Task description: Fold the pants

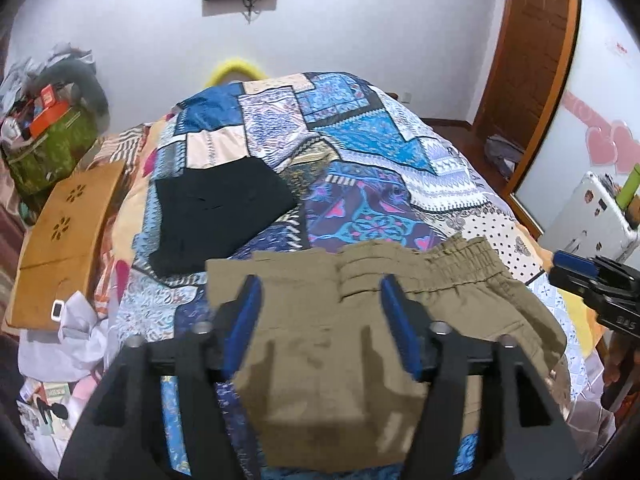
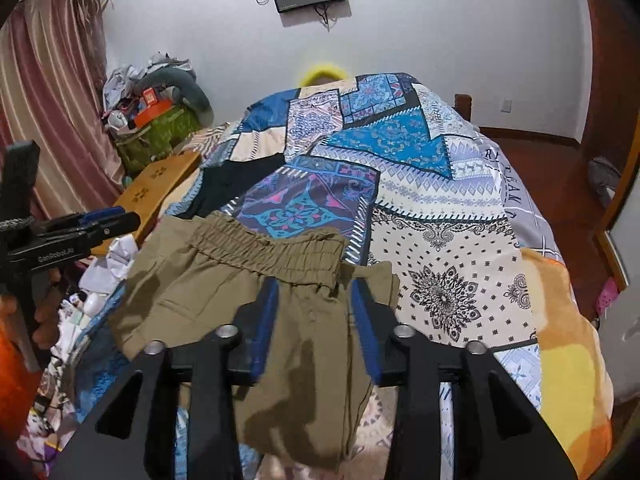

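Note:
Olive-khaki pants [image 1: 344,340] with an elastic waistband lie partly folded at the near edge of the bed; they also show in the right wrist view [image 2: 256,292]. My left gripper [image 1: 320,292] is open, its blue fingers [image 1: 248,300] spread above the pants' left part without gripping. My right gripper [image 2: 314,294] is open over the pants' right side, just below the waistband. The right gripper shows at the left wrist view's right edge [image 1: 576,268]; the left gripper shows at the right wrist view's left edge [image 2: 108,218].
The bed has a patchwork quilt [image 1: 360,152]. A folded black garment [image 1: 216,216] lies on it beyond the pants. A wooden board [image 1: 64,240] and clutter sit left of the bed. A door [image 1: 532,52] and white case [image 1: 592,216] stand to the right.

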The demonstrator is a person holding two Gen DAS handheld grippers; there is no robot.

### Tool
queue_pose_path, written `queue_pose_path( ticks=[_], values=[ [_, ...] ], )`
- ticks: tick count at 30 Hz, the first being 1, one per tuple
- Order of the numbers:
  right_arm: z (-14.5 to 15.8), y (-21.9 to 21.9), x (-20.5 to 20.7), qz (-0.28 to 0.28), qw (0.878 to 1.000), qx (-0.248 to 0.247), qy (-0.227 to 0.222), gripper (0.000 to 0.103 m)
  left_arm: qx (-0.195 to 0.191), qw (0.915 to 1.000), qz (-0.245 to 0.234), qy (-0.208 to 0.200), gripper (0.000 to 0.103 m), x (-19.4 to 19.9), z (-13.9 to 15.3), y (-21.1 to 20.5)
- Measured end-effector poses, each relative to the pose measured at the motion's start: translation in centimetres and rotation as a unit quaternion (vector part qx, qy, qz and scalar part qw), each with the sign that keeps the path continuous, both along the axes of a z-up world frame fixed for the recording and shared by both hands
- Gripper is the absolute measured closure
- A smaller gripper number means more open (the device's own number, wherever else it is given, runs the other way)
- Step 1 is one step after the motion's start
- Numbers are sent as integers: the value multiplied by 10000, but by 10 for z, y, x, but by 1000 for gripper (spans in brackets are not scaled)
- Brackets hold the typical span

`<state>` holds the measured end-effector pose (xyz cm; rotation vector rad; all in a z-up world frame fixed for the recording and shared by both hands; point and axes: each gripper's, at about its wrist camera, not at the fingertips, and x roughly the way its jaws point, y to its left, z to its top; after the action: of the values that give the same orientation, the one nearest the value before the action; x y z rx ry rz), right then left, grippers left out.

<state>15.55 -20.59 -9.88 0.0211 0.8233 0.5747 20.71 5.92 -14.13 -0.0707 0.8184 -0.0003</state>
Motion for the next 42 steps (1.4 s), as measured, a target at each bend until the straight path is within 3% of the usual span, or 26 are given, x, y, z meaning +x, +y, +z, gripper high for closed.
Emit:
queue_pose_path(
  ticks=[1,3,6,15,19,24,26,28,29,31,32,38,42],
  values=[
    [0,0,-1,-7,10000,7,28,55,13,10000,44,10,22,0,-2,6],
    [-2,0,-4,-59,10000,-4,21,42,122,9997,189,80,21,-2,-8,19],
    [-10,0,-5,-142,9999,-61,52,34,165,9986,350,371,21,1,-24,36],
    [-49,-13,15,-447,9961,-54,763,30,-582,9888,429,1302,21,15,-89,67],
    [-63,-19,23,-458,9939,2,1007,30,-707,9882,319,1324,21,20,-96,61],
    [-80,-22,36,-329,9849,568,1603,30,-947,9863,107,1343,21,29,-98,57],
    [-82,-22,40,-368,9820,729,1705,27,-1135,9846,-14,1331,27,33,-100,58],
    [-82,-20,42,-335,9819,751,1708,36,-1243,9839,-71,1281,38,34,-99,58],
    [-80,-17,42,-234,9829,767,1656,46,-1243,9842,-72,1260,42,35,-99,57],
    [-78,-11,40,-103,9851,701,1567,57,-1263,9845,-121,1211,59,35,-96,54],
    [-77,-11,39,-66,9850,720,1567,63,-1240,9851,-139,1185,61,36,-95,53],
    [-72,-6,39,-29,9881,607,1416,75,-681,9917,-130,1083,76,34,-88,37],
    [-62,3,36,72,9939,213,1080,77,-271,9941,-121,1045,83,34,-84,28]
  ],
)
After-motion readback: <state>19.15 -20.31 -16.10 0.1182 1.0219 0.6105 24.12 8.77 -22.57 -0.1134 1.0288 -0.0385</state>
